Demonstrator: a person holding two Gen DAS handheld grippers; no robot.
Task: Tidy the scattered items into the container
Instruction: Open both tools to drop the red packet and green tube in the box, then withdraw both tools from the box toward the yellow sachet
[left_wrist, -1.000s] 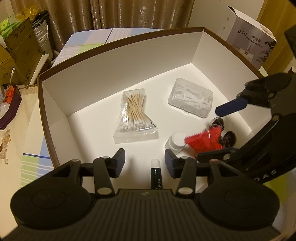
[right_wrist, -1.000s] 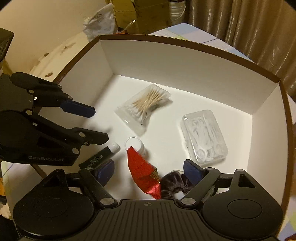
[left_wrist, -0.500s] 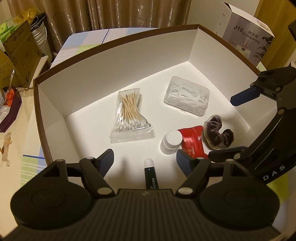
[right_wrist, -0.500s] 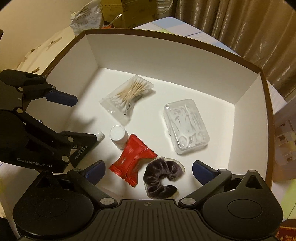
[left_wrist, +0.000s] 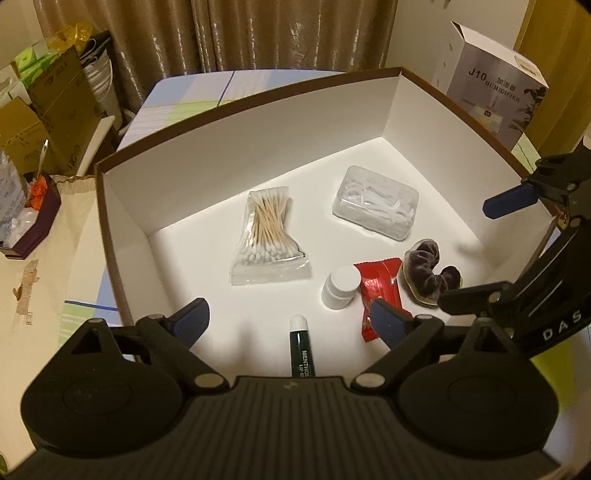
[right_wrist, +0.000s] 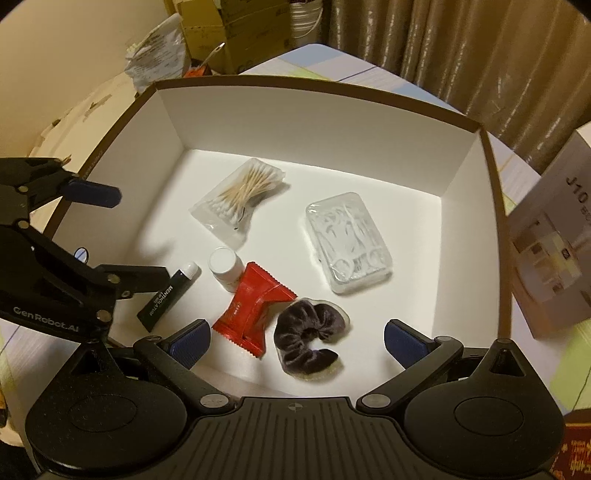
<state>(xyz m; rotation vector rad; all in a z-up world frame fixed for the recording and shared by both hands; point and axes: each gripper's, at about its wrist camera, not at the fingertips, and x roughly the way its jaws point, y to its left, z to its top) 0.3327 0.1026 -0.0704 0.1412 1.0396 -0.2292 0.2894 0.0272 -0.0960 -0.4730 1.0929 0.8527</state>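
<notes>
The white box with a brown rim (left_wrist: 258, 155) (right_wrist: 332, 122) holds a bag of cotton swabs (left_wrist: 267, 236) (right_wrist: 240, 195), a clear floss-pick case (left_wrist: 375, 206) (right_wrist: 347, 240), a white bottle (left_wrist: 341, 286) (right_wrist: 225, 267), a red packet (left_wrist: 380, 291) (right_wrist: 255, 306), a dark scrunchie (left_wrist: 430, 273) (right_wrist: 308, 338) and a green lip-balm tube (left_wrist: 303, 347) (right_wrist: 168, 297). My left gripper (left_wrist: 290, 319) is open and empty above the tube. My right gripper (right_wrist: 297, 339) is open and empty above the scrunchie.
A humidifier box (left_wrist: 491, 81) (right_wrist: 554, 254) stands right of the container. Cardboard boxes (left_wrist: 55, 110) and a purple tray (left_wrist: 29, 221) sit at the left. Curtains (left_wrist: 277, 33) hang behind. The striped tablecloth (left_wrist: 192, 92) shows beyond the box.
The right gripper has let go of the red packet, which now lies in the box by the scrunchie. Both grippers have opened wider and pulled up and back from the box.
</notes>
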